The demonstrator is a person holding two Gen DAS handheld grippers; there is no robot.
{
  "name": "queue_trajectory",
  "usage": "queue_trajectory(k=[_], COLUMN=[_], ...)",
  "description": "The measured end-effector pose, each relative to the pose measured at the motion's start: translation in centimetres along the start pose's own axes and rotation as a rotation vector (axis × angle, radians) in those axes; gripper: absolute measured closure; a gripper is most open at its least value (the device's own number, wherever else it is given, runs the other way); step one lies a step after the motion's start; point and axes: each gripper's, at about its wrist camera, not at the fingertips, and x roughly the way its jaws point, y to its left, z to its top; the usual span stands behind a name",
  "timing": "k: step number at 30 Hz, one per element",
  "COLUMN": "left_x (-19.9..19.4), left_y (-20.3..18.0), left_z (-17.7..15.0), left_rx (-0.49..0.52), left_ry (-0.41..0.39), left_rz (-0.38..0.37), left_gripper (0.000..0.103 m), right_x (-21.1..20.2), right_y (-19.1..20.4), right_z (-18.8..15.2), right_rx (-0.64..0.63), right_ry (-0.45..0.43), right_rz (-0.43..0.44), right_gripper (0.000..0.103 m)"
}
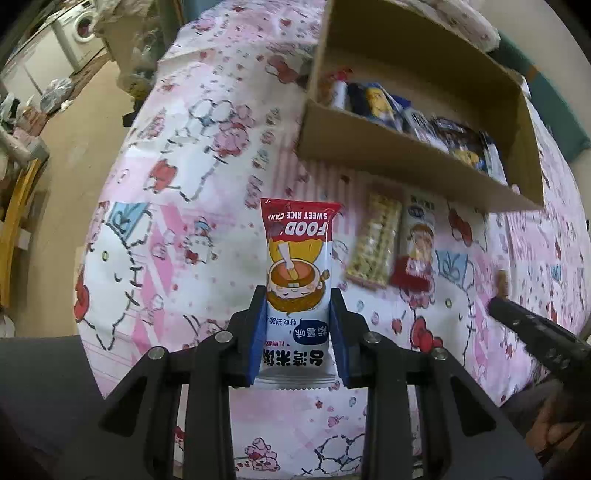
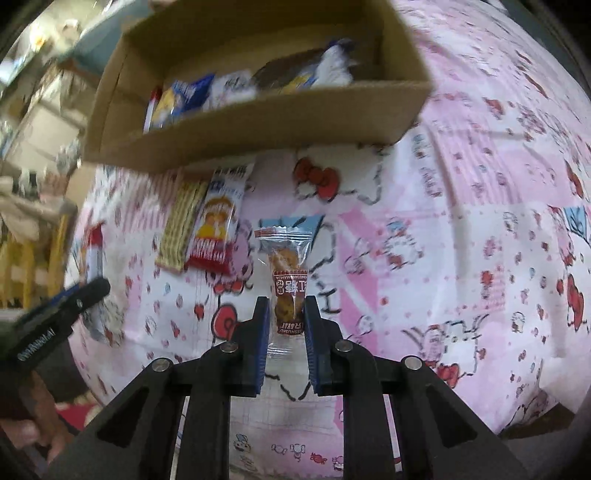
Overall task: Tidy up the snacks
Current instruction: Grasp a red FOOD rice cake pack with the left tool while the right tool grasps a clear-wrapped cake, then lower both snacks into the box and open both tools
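My left gripper [image 1: 298,295] is shut on a white and red sweet rice cake packet [image 1: 297,266], which sticks out past the blue pads above the table. My right gripper [image 2: 287,302] is shut on a small clear packet of brown twisted snack [image 2: 284,254] with a red label, also held off the cloth. Behind both stands an open cardboard box [image 1: 406,162] [image 2: 258,125] with several snack packets inside. In front of the box lie a pale yellow bar [image 1: 375,243] [image 2: 181,232] and a second rice cake packet [image 1: 415,243] [image 2: 216,229], side by side.
A pink cartoon-print cloth [image 1: 184,221] [image 2: 443,240] covers the table. The table's left edge drops to a tan floor [image 1: 74,147] with clutter and a washing machine [image 1: 79,31]. A person's hand [image 2: 22,424] shows at the lower left of the right wrist view.
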Motion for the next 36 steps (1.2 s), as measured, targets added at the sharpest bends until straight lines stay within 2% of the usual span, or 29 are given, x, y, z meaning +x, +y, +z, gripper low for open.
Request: queue_trajectory(k=[4, 10, 13, 20, 24, 29, 36], left_x=[-1.0, -2.8, -4.2, -7.4, -8.5, -9.1, -7.4], left_y=[1.2, 1.2, 0.7, -1.5, -2.6, -4.0, -5.4], left_z=[0.6, 0.8, 1.6, 4.7, 7.1, 9.8, 13.0], left_rx=[-0.045, -0.051, -0.03, 0.024, 0.048, 0.083, 0.101], left_ry=[-0.059, -0.15, -0.193, -0.286, -0.327, -0.362, -0.356], left_rz=[0.016, 0.023, 0.011, -0.012, -0.021, -0.019, -0.032], left_gripper=[0.076, 0.076, 0.076, 0.076, 0.076, 0.076, 0.075], right_x=[-2.3, -5.2, -6.3, -9.0, -9.5, -9.2, -8.1], right_y=[-1.1, -1.6, -1.5, -0.8, -0.8, -1.3, -1.8], right_z=[0.6, 1.9, 2.5, 4.5, 6.0, 7.6, 10.3], right_rx=[0.059, 0.11, 0.118, 0.076, 0.068, 0.084, 0.086], right_ry=[-0.084, -0.225, -0.276, -0.421, -0.457, -0.461, -0.45], right_rz=[0.044, 0.149, 0.21, 0.292, 0.304, 0.303, 0.277], right_gripper=[0.084, 0.084, 0.084, 0.084, 0.084, 0.084, 0.084])
